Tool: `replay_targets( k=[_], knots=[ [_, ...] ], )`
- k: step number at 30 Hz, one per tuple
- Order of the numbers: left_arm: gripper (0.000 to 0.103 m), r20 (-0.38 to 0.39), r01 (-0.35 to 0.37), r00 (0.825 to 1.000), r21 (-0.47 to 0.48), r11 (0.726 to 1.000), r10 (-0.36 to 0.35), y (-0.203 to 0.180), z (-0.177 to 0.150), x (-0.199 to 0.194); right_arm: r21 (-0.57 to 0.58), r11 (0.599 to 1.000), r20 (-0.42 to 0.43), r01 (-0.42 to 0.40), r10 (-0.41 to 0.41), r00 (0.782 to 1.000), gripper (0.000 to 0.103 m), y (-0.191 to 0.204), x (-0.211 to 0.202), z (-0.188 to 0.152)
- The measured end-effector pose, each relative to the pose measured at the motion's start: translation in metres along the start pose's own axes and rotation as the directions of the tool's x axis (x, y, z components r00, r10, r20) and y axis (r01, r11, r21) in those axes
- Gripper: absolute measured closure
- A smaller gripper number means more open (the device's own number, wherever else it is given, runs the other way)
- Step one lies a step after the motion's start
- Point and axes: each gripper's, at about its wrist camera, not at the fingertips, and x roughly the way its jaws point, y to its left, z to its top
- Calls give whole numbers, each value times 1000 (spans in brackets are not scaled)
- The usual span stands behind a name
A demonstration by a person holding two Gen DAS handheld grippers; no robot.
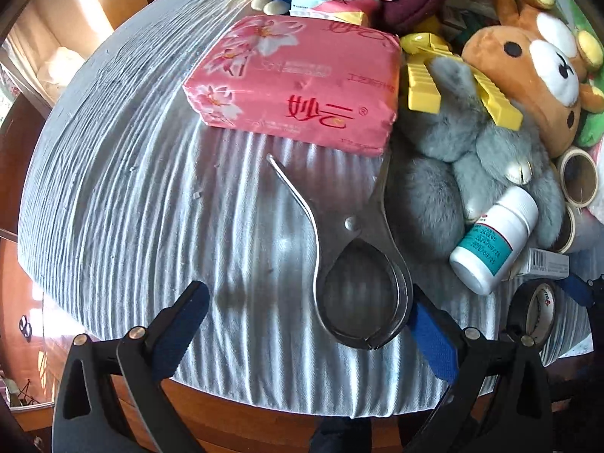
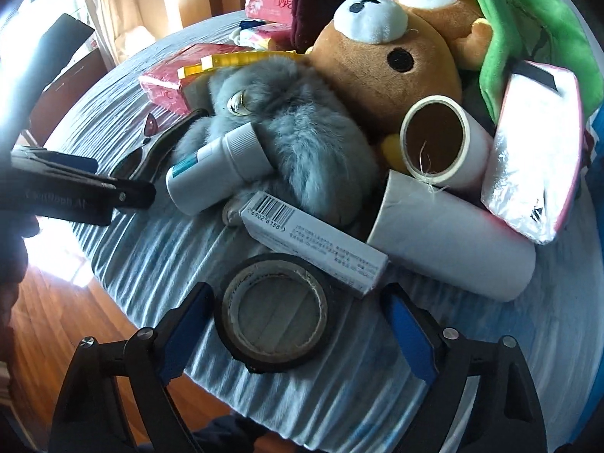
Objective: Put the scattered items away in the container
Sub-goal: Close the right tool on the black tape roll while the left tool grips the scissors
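Note:
My left gripper (image 1: 307, 324) is open over the near edge of a grey striped cloth. A metal tong-like tool (image 1: 358, 264) lies between its fingers, nearer the right finger (image 1: 430, 336). My right gripper (image 2: 298, 324) is open with a black tape roll (image 2: 273, 305) lying between its fingers. A white pill bottle (image 2: 217, 171) leans on a grey plush toy (image 2: 298, 128); both also show in the left wrist view, the bottle (image 1: 494, 239) and the plush (image 1: 468, 139). A white barcoded box (image 2: 313, 241) lies beside the tape. No container shows.
A pink tissue pack (image 1: 298, 83) lies ahead of the left gripper. A brown bear plush (image 2: 392, 64), white paper rolls (image 2: 445, 226), a yellow comb (image 1: 422, 79) and a silver pouch (image 2: 536, 166) crowd the right side. The left gripper (image 2: 75, 185) shows at the right view's left edge.

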Motion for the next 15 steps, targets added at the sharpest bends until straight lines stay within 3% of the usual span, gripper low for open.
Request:
replay_targets(
  k=[2, 6, 15],
  knots=[
    [0, 8, 22, 1000, 9, 1000, -22, -2, 2, -3, -2, 1000, 1, 3, -3, 1000, 14, 2, 1, 2],
    [0, 24, -22, 999, 32, 999, 22, -9, 7, -6, -14, 1000, 7, 19, -19, 1000, 23, 6, -1, 6],
    [1, 33, -33, 999, 41, 999, 31, -14, 8, -9, -18, 1000, 18, 9, -8, 1000, 23, 3, -2, 3]
  ],
)
